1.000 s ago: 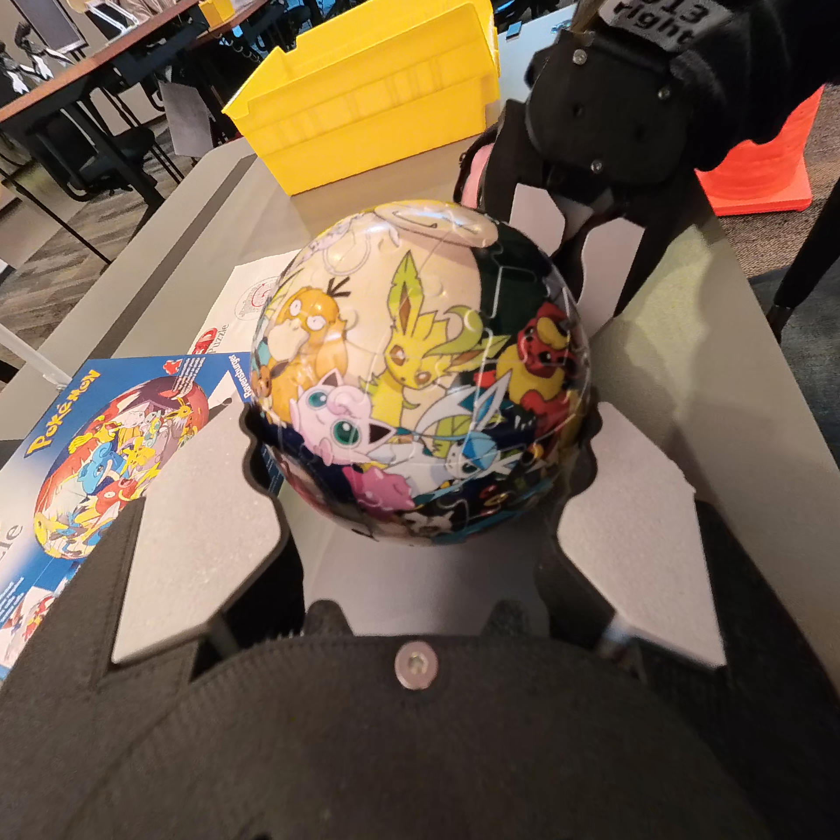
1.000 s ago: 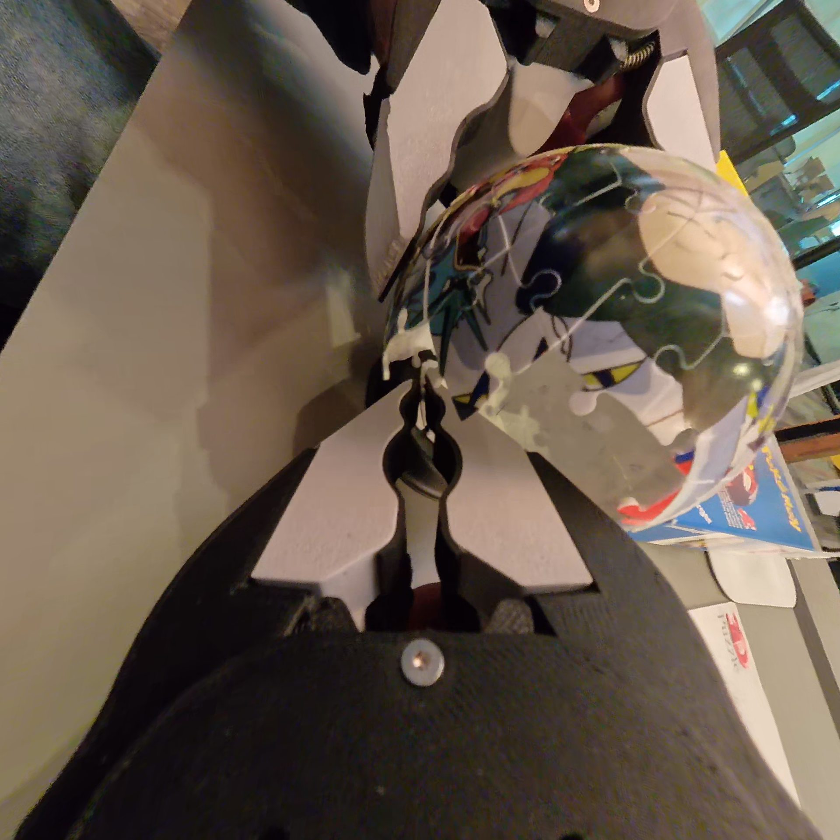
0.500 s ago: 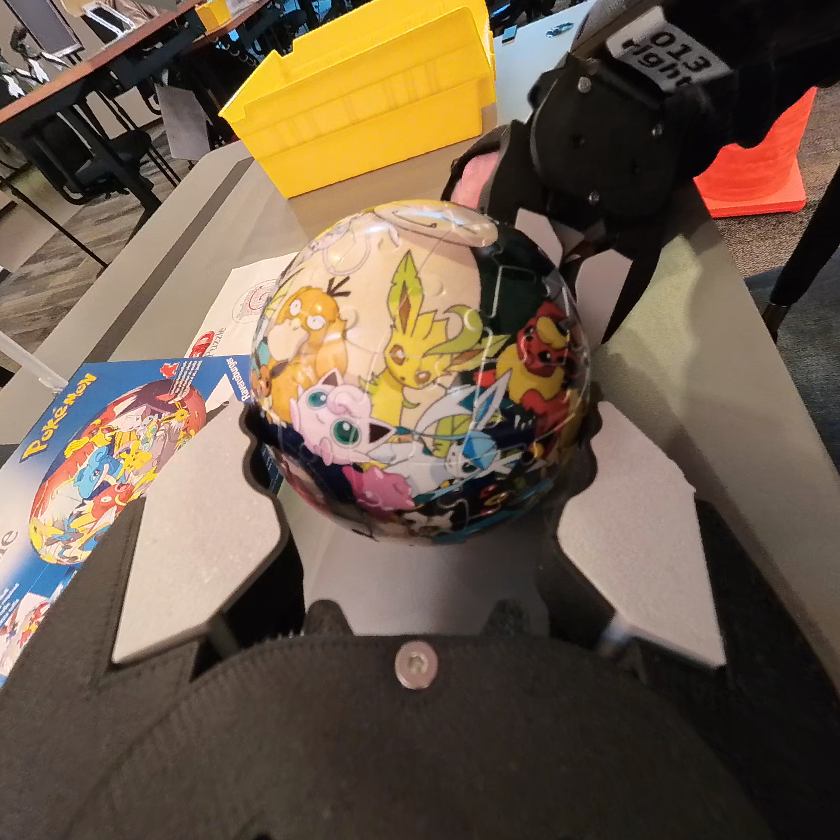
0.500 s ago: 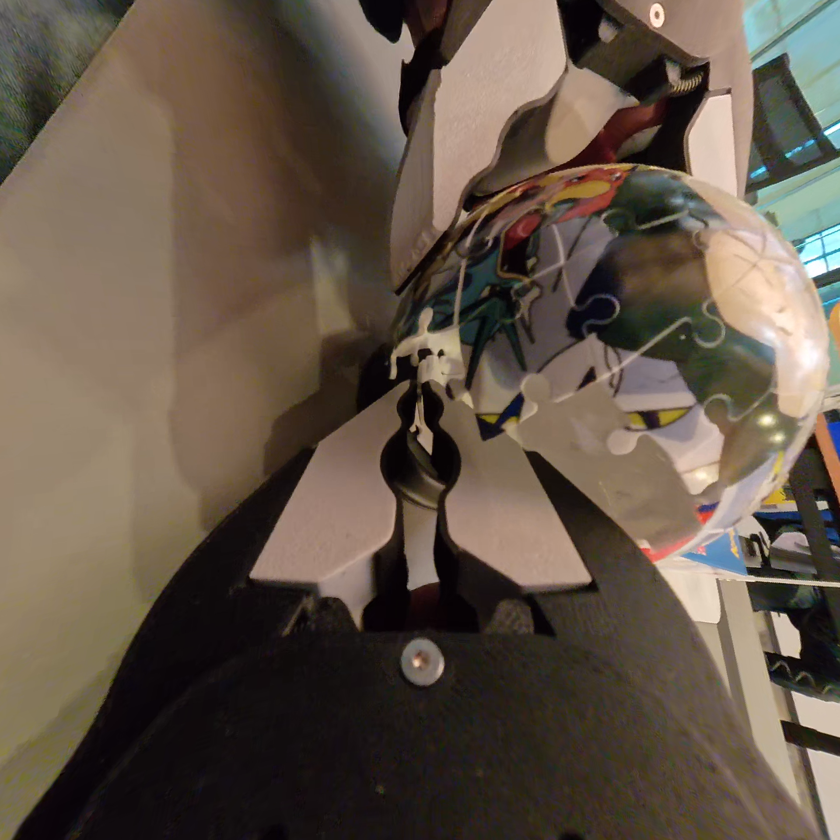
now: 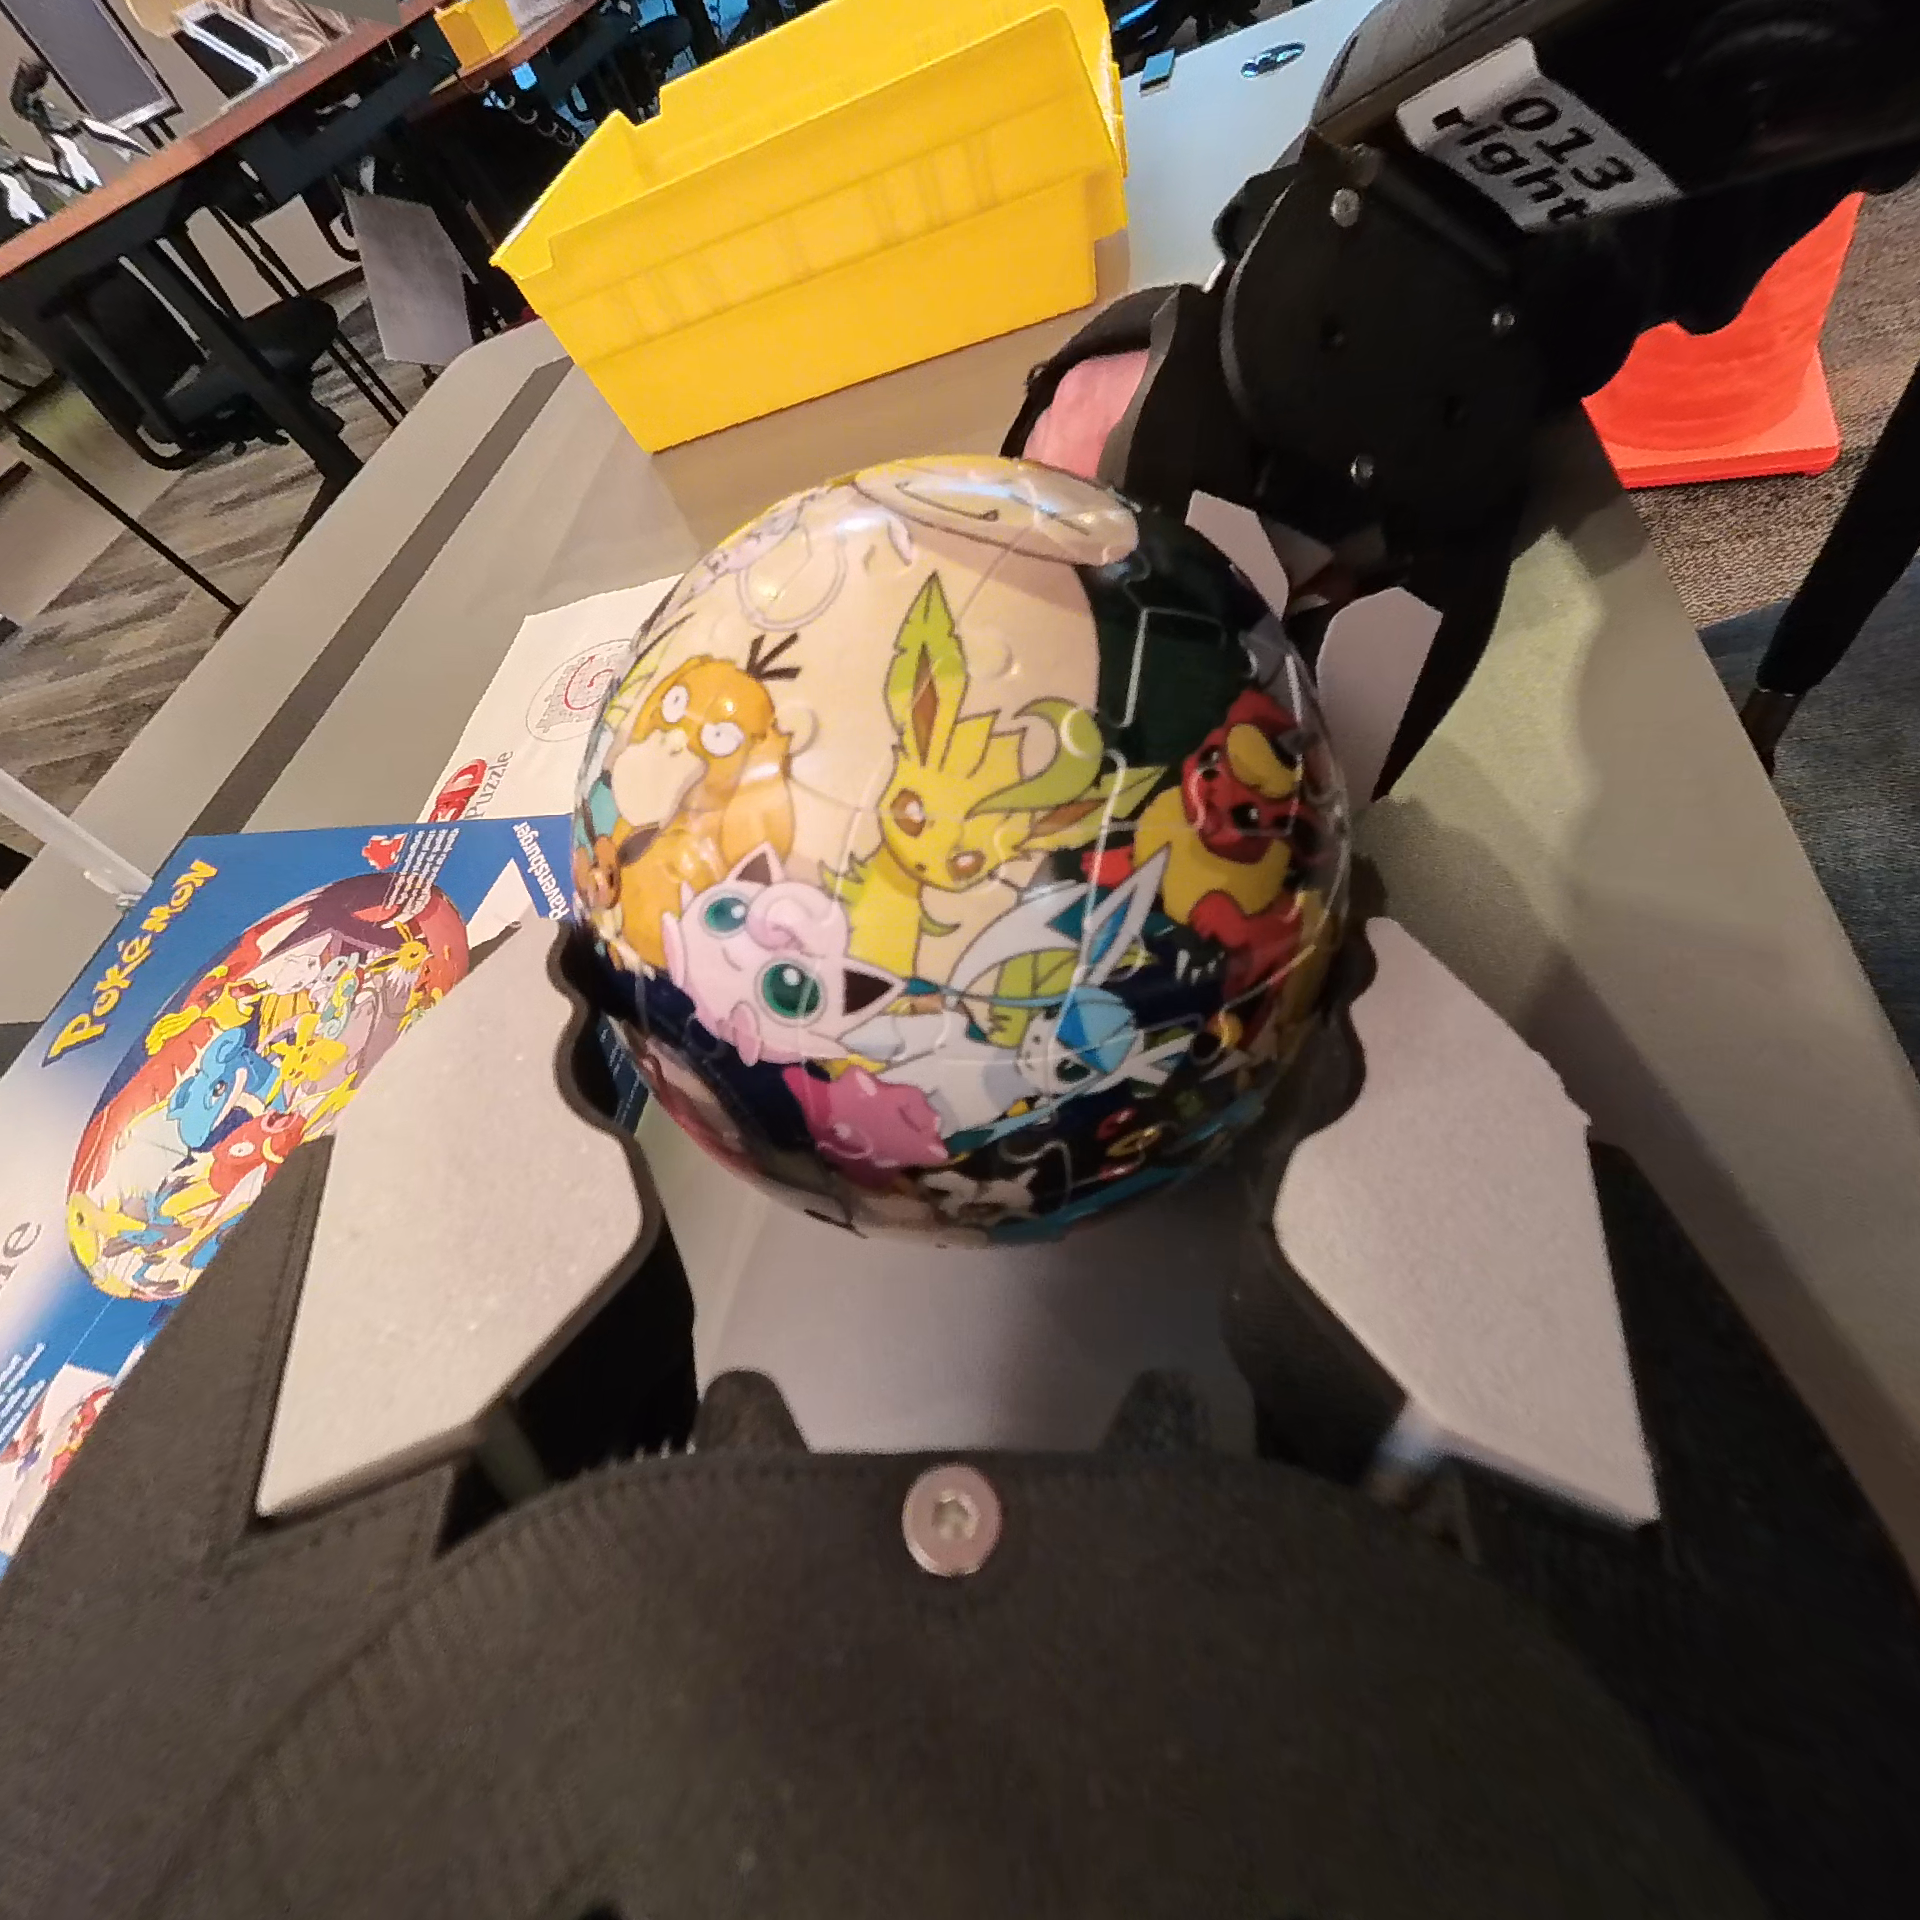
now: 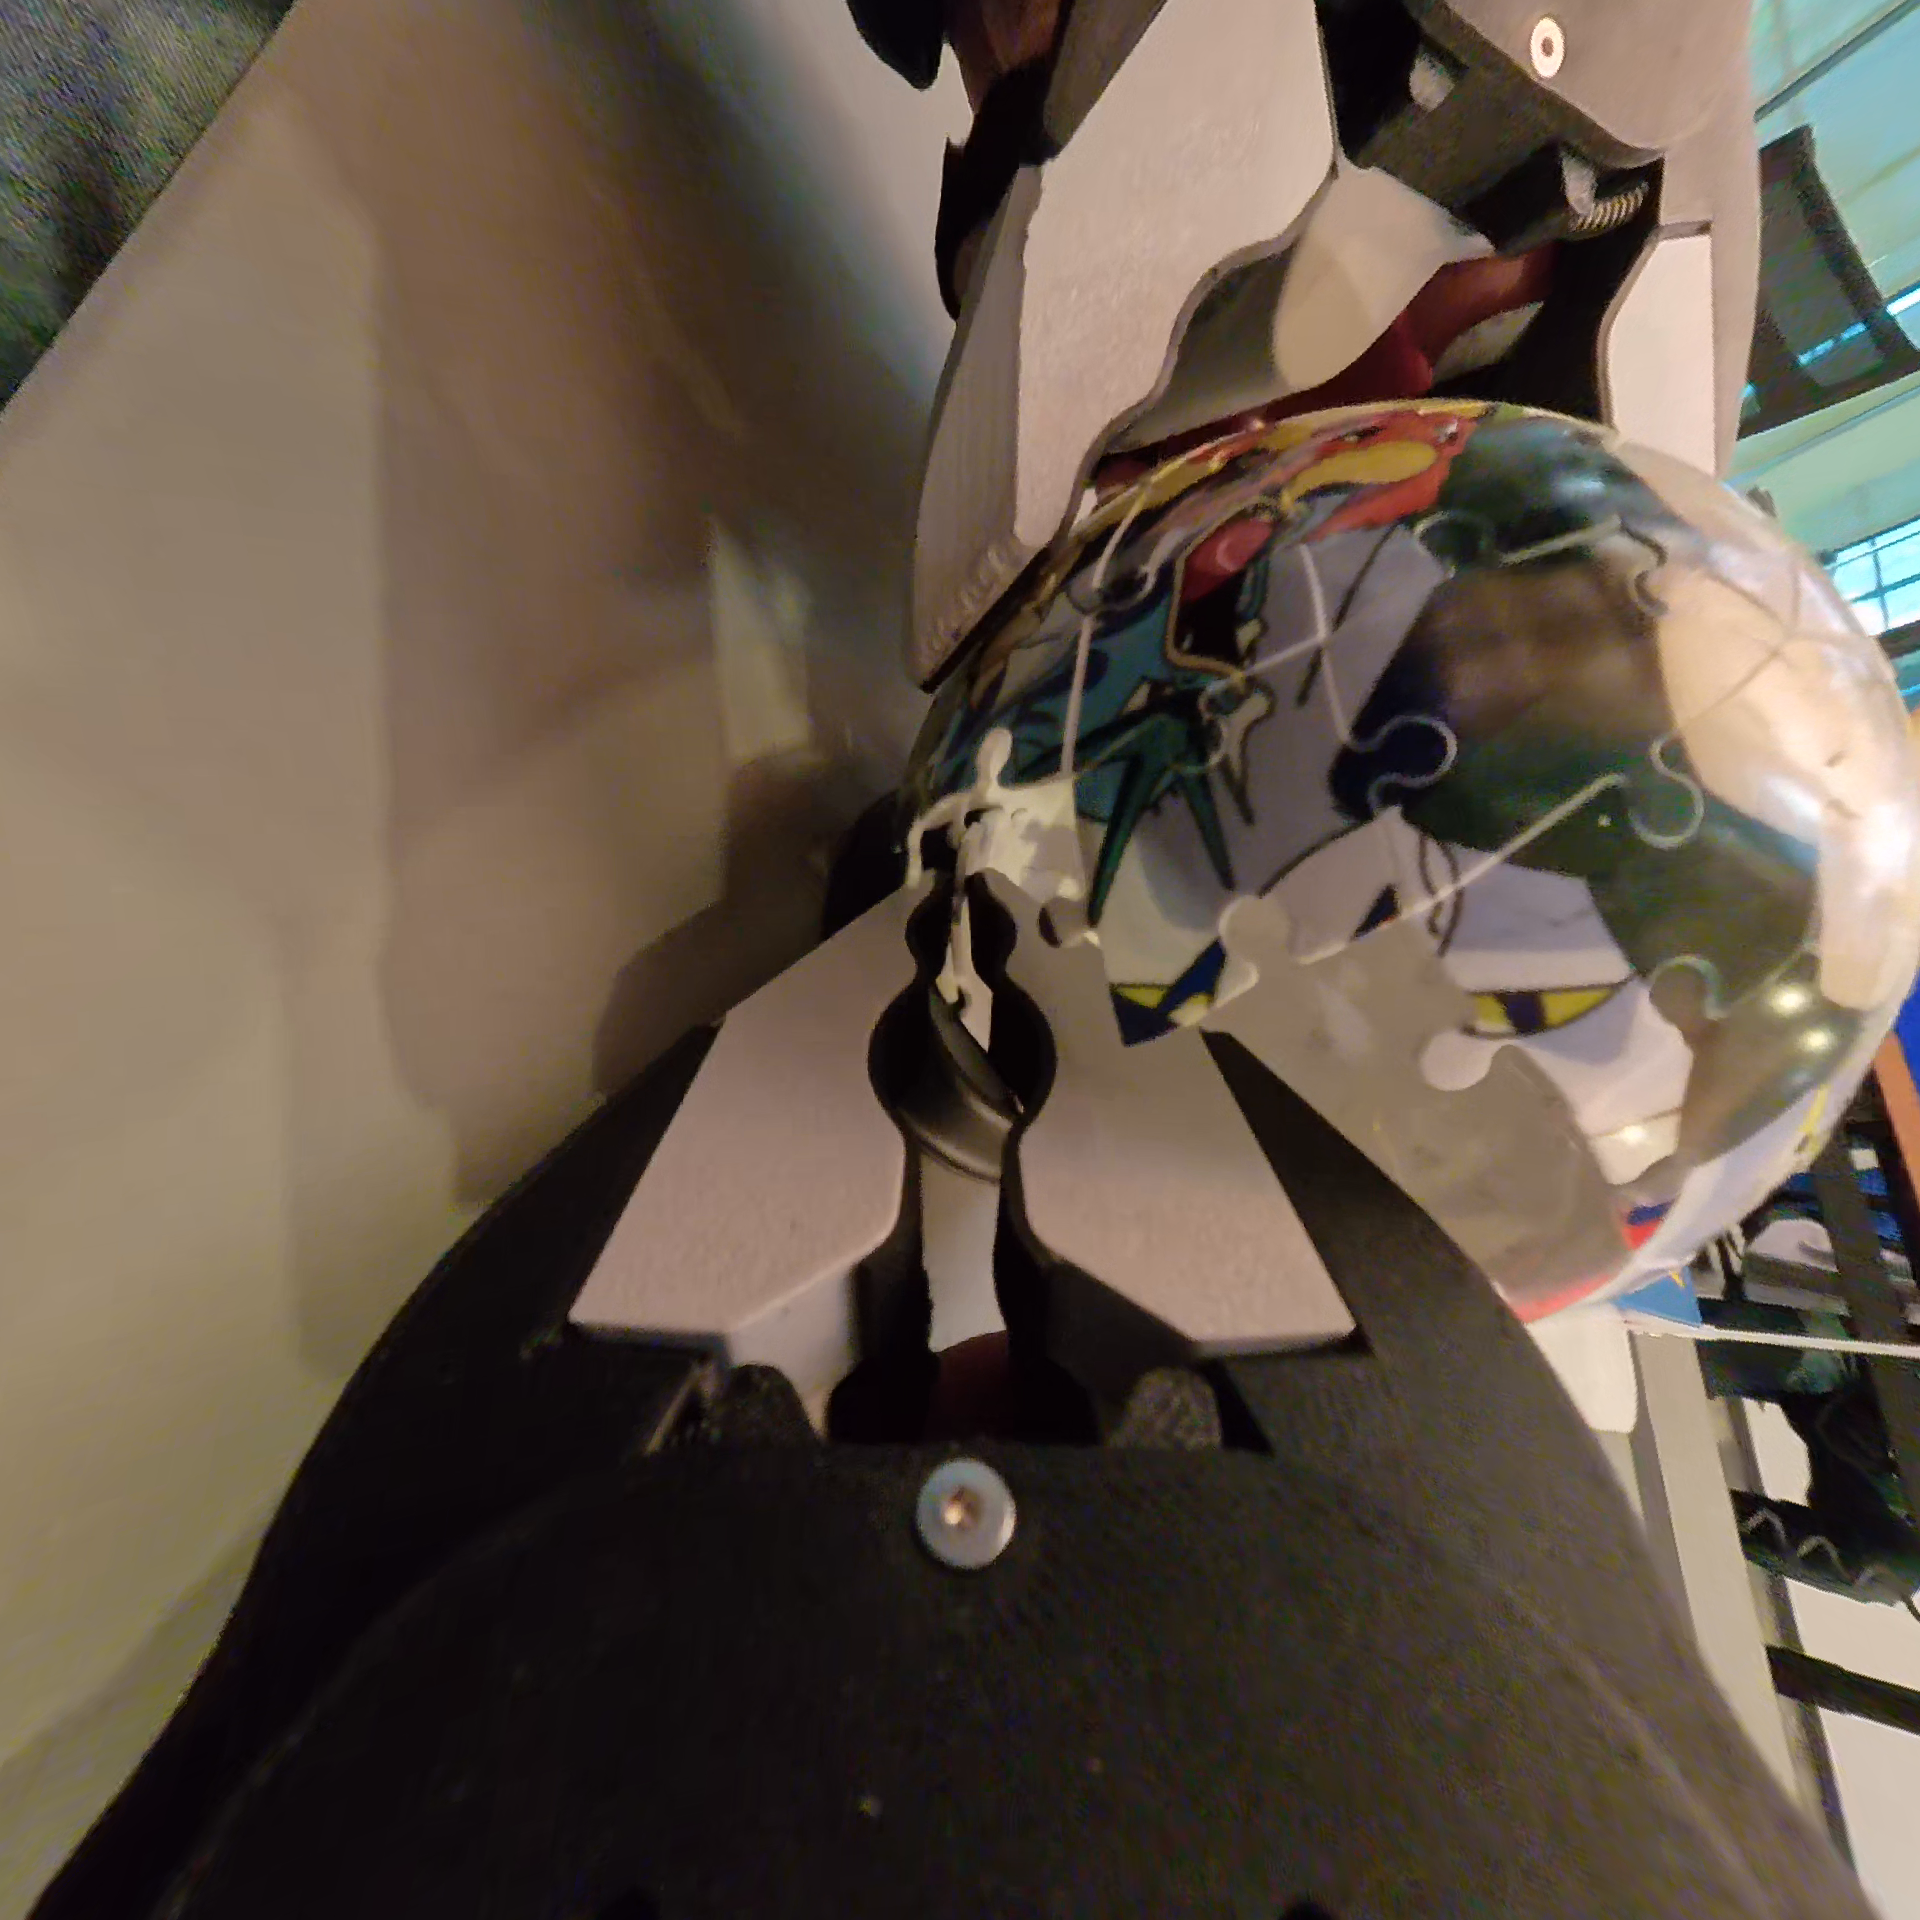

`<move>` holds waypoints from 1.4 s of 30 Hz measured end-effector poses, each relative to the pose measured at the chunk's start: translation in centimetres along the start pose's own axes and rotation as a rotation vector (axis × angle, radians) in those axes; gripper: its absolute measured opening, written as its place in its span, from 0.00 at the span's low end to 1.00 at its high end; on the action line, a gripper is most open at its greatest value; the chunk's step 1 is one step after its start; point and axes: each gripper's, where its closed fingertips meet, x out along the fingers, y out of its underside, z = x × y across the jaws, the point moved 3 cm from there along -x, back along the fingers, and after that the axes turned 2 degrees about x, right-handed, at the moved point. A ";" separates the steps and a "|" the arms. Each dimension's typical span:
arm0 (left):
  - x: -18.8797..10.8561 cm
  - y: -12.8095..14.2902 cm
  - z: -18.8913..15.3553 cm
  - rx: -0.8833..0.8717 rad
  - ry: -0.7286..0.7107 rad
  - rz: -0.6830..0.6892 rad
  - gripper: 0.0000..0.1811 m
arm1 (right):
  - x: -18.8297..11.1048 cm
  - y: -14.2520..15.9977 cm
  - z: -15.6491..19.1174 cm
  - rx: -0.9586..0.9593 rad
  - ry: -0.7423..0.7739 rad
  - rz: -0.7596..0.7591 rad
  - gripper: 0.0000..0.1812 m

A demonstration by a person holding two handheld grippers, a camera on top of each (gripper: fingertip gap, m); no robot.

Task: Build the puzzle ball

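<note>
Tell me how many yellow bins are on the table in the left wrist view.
1, as far as can be seen: a yellow bin at the far end of the table, behind the puzzle ball. A smaller yellow one stands on another table behind; the ball could hide more.

Left wrist view: set behind the left gripper (image 5: 961,997), looking forward and steeply down along its fingers onto the grey table (image 5: 1538,935); close range, the puzzle ball (image 5: 961,842) filling the centre, a yellow bin (image 5: 831,239) far behind.

Right wrist view: set behind the right gripper (image 6: 961,935), rolled sideways and low, facing the opposite way, very near the puzzle ball (image 6: 1455,831).

Shared: the ball, the table, and each other's gripper, seen from opposing sides.
</note>
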 end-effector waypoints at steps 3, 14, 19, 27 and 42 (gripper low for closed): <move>0.0 0.0 0.0 -0.001 0.000 -0.001 0.71 | 0.0 -0.1 0.1 0.007 -0.002 0.000 0.00; 0.1 0.0 0.0 0.001 0.003 0.003 0.72 | -0.1 -0.1 -0.1 0.007 0.000 0.007 0.03; 0.1 0.0 0.0 0.003 0.004 0.005 0.71 | -0.3 -0.2 -0.3 0.024 0.001 -0.004 0.06; 0.1 0.0 0.1 0.004 0.004 0.006 0.72 | -0.1 -0.2 -0.3 0.063 -0.010 -0.008 0.05; 0.2 0.0 0.1 0.007 0.007 0.009 0.72 | -0.1 -0.3 -0.5 0.105 -0.039 0.002 0.08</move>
